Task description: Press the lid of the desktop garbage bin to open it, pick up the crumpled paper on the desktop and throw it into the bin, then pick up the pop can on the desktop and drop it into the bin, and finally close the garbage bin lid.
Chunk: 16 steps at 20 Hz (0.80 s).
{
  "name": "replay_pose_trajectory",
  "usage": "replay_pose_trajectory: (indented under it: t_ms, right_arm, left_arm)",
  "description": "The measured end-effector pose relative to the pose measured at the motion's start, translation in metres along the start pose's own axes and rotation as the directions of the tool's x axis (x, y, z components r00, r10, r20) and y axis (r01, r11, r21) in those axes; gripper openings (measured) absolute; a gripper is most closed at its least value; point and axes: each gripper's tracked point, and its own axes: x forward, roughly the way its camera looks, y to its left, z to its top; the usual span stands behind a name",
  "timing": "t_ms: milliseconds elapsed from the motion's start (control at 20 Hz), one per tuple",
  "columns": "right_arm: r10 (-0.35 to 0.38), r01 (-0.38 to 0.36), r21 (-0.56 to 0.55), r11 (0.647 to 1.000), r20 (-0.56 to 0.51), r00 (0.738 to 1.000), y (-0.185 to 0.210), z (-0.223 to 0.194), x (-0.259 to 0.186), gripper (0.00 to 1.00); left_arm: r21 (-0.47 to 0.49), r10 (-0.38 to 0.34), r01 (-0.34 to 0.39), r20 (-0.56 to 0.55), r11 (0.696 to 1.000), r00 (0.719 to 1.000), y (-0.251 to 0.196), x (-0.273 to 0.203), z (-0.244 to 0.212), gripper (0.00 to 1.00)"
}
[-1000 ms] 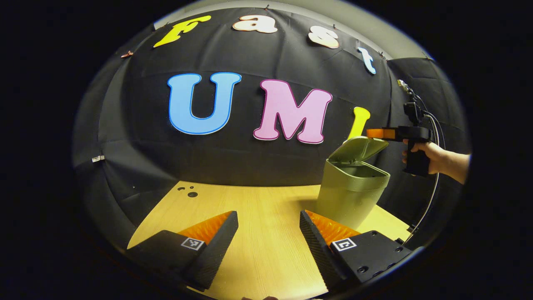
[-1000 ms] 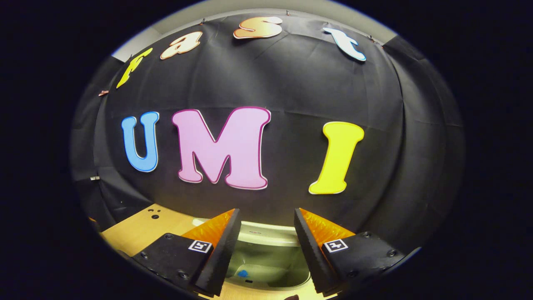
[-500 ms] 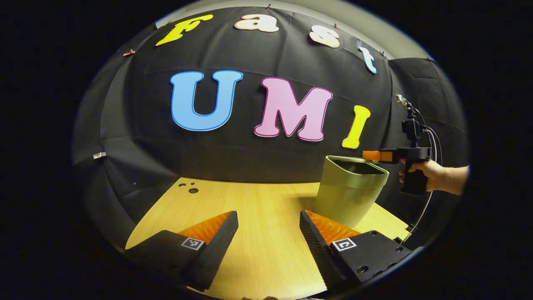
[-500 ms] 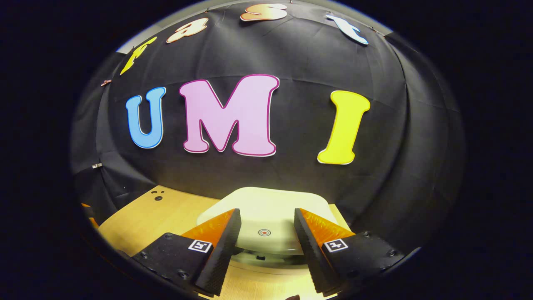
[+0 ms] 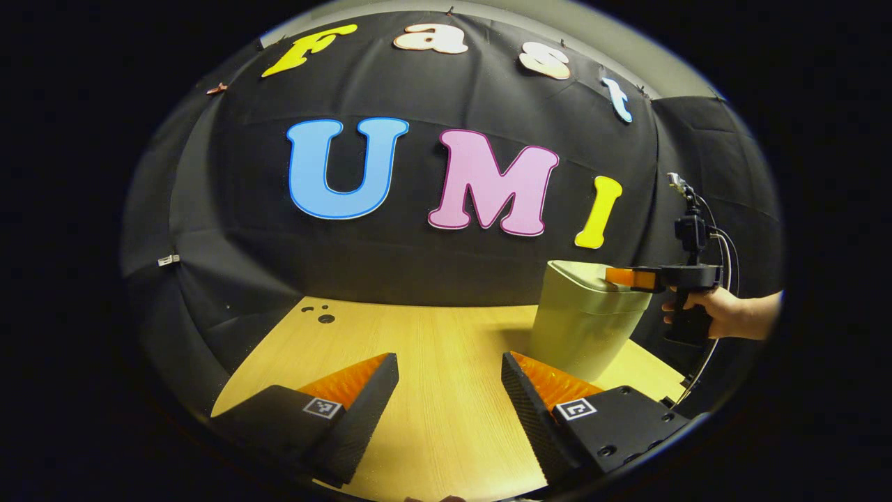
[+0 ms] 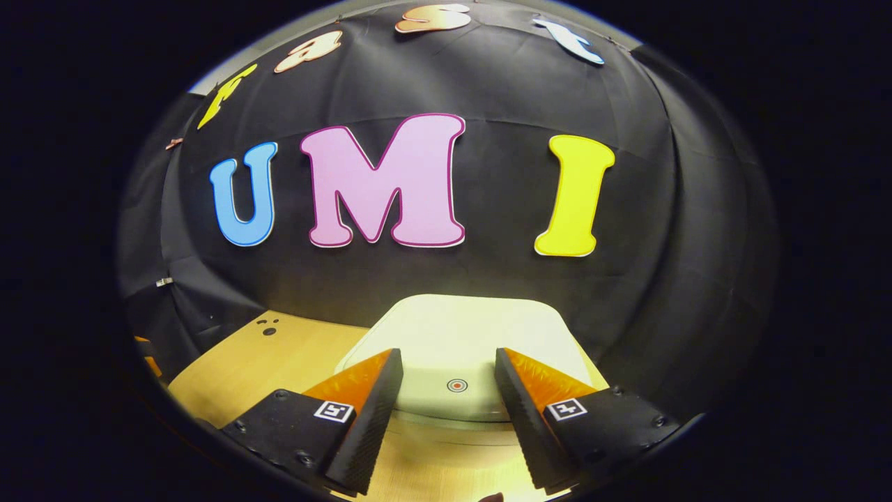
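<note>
Right gripper (image 6: 446, 380), fingers apart, now rests low over the bin's (image 5: 582, 328) smooth rounded lid (image 6: 460, 341), which has dropped shut; left gripper (image 5: 449, 383) gapes above the woodgrain table (image 5: 432, 341).

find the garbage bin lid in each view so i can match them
Left gripper view: garbage bin lid lies flat atop the bin at right of centre, under the right tongs.
Right gripper view: lid sits low centre, just beyond the tongs.
Shared landmark: wooden desktop.
</note>
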Motion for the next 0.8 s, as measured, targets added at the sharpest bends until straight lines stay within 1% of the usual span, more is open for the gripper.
replay_pose_trajectory:
  t_ms: [150, 300, 350, 400, 450, 550, 650, 800]
  right_arm:
    - [0.005, -0.005, 0.003, 1.0, 0.018, 1.0, 0.0, -0.002, 0.0, 0.85]
    - [0.026, -0.028, 0.037, 0.999, 0.037, 0.999, 0.0, -0.007, -0.001, 0.86]
    - [0.028, -0.028, 0.035, 0.999, 0.006, 1.0, 0.001, -0.012, -0.003, 0.86]
    - [0.023, -0.024, 0.016, 1.0, 0.025, 0.999, 0.0, -0.01, 0.002, 0.87]
    - [0.015, -0.015, 0.003, 1.0, 0.018, 1.0, 0.0, -0.014, 0.002, 0.87]
    - [0.017, -0.018, 0.018, 1.0, 0.06, 0.998, -0.001, -0.005, -0.002, 0.87]
    - [0.03, -0.034, 0.053, 0.998, 0.069, 0.997, 0.001, 0.0, -0.006, 0.85]
    - [0.028, -0.033, 0.046, 0.998, 0.106, 0.994, 0.001, 0.012, -0.018, 0.85]
  left_arm:
    - [0.001, -0.001, 0.001, 0.001, 1.0, 1.0, -0.001, 0.001, 0.001, 0.96]
    - [-0.003, 0.001, -0.001, 0.004, 1.0, 1.0, -0.002, 0.001, 0.001, 0.96]
    - [-0.005, 0.002, -0.002, 0.006, 1.0, 1.0, -0.002, 0.001, 0.002, 0.96]
    - [-0.008, 0.002, -0.002, 0.009, 1.0, 1.0, -0.002, 0.001, 0.003, 0.95]
    - [-0.012, -0.001, 0.002, 0.012, 1.0, 1.0, -0.004, 0.002, 0.003, 0.96]
    - [-0.013, -0.011, 0.011, 0.014, 1.0, 1.0, -0.007, 0.001, 0.004, 0.96]
    - [-0.007, -0.02, 0.021, 0.018, 1.0, 1.0, -0.009, 0.0, 0.005, 0.96]
    - [-0.003, -0.032, 0.032, 0.02, 0.999, 0.999, -0.01, -0.002, 0.006, 0.96]
